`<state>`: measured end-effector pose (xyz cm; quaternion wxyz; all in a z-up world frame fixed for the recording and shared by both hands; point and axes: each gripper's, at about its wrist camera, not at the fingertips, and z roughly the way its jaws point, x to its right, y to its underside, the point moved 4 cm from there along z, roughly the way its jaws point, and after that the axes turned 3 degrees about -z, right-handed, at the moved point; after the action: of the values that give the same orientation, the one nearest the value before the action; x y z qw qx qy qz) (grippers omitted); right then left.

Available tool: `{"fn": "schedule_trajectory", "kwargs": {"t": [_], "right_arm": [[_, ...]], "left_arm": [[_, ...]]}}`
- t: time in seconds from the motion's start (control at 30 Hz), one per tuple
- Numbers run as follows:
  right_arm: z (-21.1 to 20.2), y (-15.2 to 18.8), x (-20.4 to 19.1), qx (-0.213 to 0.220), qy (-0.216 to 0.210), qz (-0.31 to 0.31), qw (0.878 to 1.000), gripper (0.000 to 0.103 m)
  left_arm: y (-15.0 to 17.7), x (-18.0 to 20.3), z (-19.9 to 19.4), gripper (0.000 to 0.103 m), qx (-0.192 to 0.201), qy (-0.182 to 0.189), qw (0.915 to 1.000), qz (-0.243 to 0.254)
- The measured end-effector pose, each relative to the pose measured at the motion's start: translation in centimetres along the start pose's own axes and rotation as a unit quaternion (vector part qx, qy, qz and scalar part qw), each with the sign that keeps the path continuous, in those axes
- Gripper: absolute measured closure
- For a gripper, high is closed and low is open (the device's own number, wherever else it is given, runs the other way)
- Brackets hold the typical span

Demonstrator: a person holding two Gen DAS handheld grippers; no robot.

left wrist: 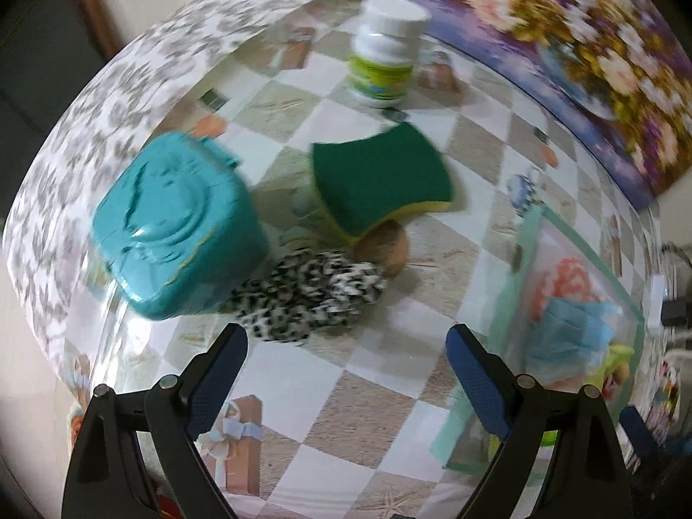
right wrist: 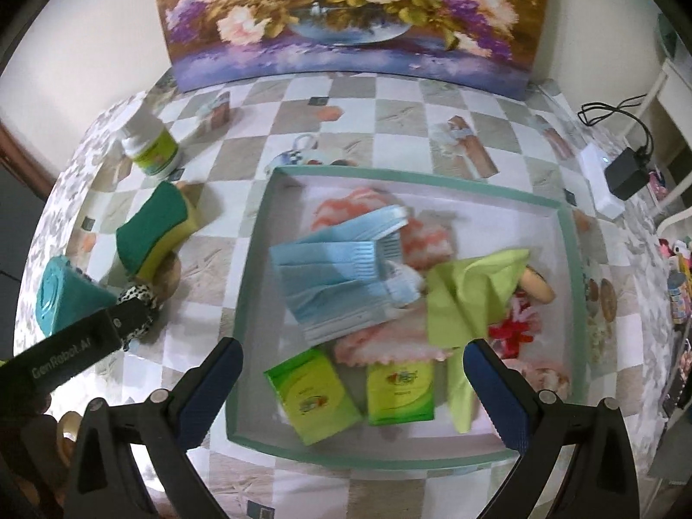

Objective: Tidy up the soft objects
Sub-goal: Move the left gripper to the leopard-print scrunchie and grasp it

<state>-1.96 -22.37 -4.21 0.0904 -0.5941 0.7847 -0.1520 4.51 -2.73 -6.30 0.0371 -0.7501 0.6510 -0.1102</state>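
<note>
A green-and-yellow sponge (left wrist: 380,181) leans on a round brown object (left wrist: 389,251), with a black-and-white spotted scrunchie (left wrist: 302,298) just in front of it. My left gripper (left wrist: 346,341) hovers open right before the scrunchie, nothing between its fingers. In the right wrist view the sponge (right wrist: 151,229) and scrunchie (right wrist: 140,302) lie left of a green-rimmed tray (right wrist: 251,259). The tray holds blue face masks (right wrist: 337,277), a pink cloth (right wrist: 428,238), a lime cloth (right wrist: 471,294) and two green tissue packs (right wrist: 311,393). My right gripper (right wrist: 352,354) is open above the tray's near side.
A teal lidded box (left wrist: 173,225) stands left of the scrunchie. A white bottle (left wrist: 385,52) is behind the sponge. A flower painting (right wrist: 346,13) lines the table's back edge. A white box and black adapter (right wrist: 623,173) with cable sit at the far right.
</note>
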Motion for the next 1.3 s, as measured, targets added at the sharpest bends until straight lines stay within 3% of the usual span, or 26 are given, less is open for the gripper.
{"fn": "schedule_trajectory", "kwargs": {"t": [0.37,1.2,1.27,1.3], "right_arm": [[0.7,0.2,-1.6,-0.009,-0.004,-0.016,1.0,0.0],[1.2,0.1,-1.9,-0.011,0.001,-0.026,1.0,0.0],[1.2,0.1,-1.9,-0.012,0.002,-0.028,1.0,0.0],[1.3,0.1,-1.9,-0.012,0.002,-0.028,1.0,0.0]], "left_arm": [[-0.5,-2.6,1.6,0.01,0.002,-0.019,0.998,-0.061],[-1.9,-2.9,5.0,0.012,0.016,0.013,0.9902,-0.138],[-2.0,-3.2,5.0,0.025,0.016,0.012,0.9896,-0.142],[-2.0,-3.3,5.0,0.026,0.016,0.013,0.9894,-0.144]]}}
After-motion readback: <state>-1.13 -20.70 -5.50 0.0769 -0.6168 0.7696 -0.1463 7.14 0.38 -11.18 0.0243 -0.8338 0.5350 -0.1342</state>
